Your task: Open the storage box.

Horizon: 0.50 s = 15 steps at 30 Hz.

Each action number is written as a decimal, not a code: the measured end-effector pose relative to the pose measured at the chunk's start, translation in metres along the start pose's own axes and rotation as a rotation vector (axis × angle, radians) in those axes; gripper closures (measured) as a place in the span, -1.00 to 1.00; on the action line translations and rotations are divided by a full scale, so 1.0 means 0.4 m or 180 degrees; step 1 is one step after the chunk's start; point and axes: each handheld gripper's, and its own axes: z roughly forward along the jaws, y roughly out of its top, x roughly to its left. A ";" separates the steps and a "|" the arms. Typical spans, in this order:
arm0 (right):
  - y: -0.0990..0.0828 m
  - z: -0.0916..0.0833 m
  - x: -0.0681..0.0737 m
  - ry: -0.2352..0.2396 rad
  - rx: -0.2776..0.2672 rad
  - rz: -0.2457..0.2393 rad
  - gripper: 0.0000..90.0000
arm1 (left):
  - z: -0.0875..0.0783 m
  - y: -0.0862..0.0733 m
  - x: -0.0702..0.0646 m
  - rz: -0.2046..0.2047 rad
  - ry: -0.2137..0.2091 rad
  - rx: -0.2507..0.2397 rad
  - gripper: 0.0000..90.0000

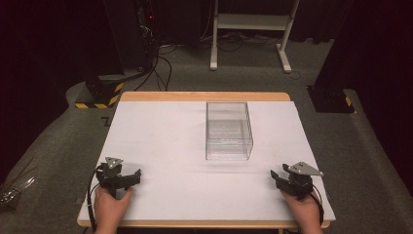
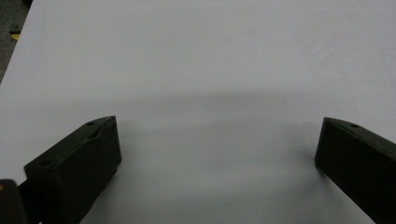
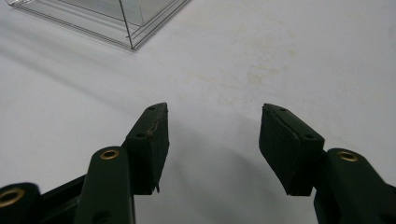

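I have both tools parked at the near edge of the worktop, and the clear box stands upright in the middle, a little toward the far side, well apart from either of them. My left tool rests near the left corner with its jaws spread wide and nothing between them; in the left gripper view I see bare white surface ahead of it. My right tool sits near the right corner, jaws likewise apart and empty, and the right gripper view catches the near corner of the box up and to the left of its line. To reach for the box well, I judge I should swing the right tool toward that corner first, keep the jaws wide, and come in level so the thin transparent walls are not nudged; their edges are hard to read, so a slow approach suits. Both hands grip the handles from below, wrists low, tools pointing forward and slightly inward.
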 end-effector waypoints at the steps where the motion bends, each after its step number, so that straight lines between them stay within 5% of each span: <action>1: 0.000 0.000 0.000 -0.0002 0.0003 0.0011 -0.05 | 0.000 0.000 0.000 0.0000 0.0000 -0.0001 -0.99; 15: 0.000 -0.002 -0.003 -0.0003 -0.0011 0.0031 -0.06 | 0.000 0.000 0.000 0.0000 -0.0001 0.0000 -0.99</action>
